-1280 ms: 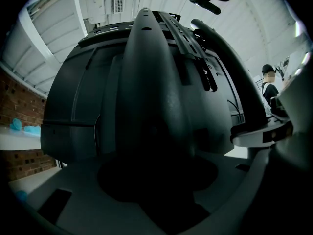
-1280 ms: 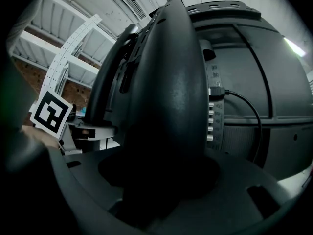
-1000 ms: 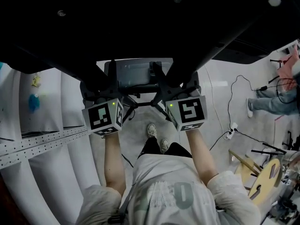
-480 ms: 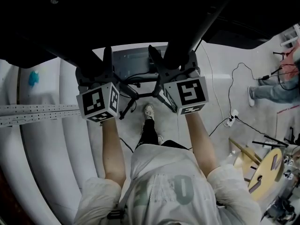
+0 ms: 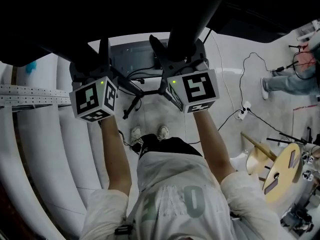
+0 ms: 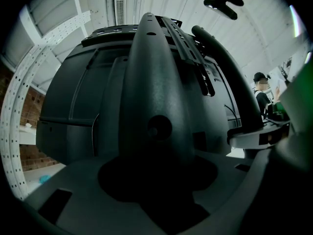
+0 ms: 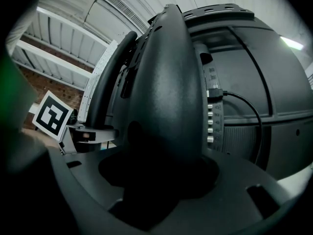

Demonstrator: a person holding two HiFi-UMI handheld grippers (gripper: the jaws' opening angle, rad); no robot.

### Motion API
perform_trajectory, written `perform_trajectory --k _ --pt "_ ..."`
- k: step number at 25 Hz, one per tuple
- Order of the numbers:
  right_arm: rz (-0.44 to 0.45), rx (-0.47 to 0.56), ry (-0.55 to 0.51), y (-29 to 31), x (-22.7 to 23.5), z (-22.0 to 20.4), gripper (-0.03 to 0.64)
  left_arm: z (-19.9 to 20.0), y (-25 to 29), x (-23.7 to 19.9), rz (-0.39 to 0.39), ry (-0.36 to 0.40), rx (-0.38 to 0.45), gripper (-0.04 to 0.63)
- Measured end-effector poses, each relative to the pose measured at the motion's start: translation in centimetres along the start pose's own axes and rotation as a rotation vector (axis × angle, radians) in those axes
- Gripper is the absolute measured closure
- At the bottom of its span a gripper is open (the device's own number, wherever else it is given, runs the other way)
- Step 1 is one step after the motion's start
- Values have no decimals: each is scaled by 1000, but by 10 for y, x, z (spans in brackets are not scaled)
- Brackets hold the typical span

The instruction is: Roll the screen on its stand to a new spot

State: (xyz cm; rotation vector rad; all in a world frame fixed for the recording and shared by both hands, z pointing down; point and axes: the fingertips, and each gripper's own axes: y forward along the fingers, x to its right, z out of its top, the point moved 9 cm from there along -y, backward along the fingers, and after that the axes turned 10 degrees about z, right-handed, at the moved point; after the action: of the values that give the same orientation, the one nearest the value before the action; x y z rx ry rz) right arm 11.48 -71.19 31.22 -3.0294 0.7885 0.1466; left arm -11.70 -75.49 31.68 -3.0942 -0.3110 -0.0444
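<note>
Two grippers reach forward from the person's bare forearms, each carrying its cube of black-and-white square markers. The left gripper (image 6: 148, 33) has its jaws drawn together into one dark pointed wedge, with no gap and nothing visibly pinched. The wedge sits close to the moulded back of the large black flat screen (image 6: 73, 97), which fills the middle of the left gripper view; whether it touches the panel I cannot tell. A curved black tube (image 6: 230, 77) stands to the right of the wedge.

The right gripper (image 7: 168, 28) looks the same, jaws closed into a single wedge close to the screen's back. Just to its right is a column of small silver sockets (image 7: 211, 116), with a thin black cable (image 7: 247, 104) running off at centre right.

In the head view the screen is the dark mass across the top of the frame. Below it, at upper centre, the grey rectangular stand base (image 5: 131, 59) sits over black splayed legs (image 5: 142, 91) on the pale glossy floor (image 5: 225, 59). The person's white shoes (image 5: 162, 131) stand just below. A white power strip (image 5: 244, 112) lies on the floor towards the right edge.
</note>
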Motion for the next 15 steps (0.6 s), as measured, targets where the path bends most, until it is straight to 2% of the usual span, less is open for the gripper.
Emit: perform_trajectory --k 10,15 --pt "-31 -20 10 -49 -60 4 387 -2 -71 -13 -21 -7 -2 371" --pt "-45 22 22 -81 -108 7 388 1 -119 -31 -57 2 -10 373"
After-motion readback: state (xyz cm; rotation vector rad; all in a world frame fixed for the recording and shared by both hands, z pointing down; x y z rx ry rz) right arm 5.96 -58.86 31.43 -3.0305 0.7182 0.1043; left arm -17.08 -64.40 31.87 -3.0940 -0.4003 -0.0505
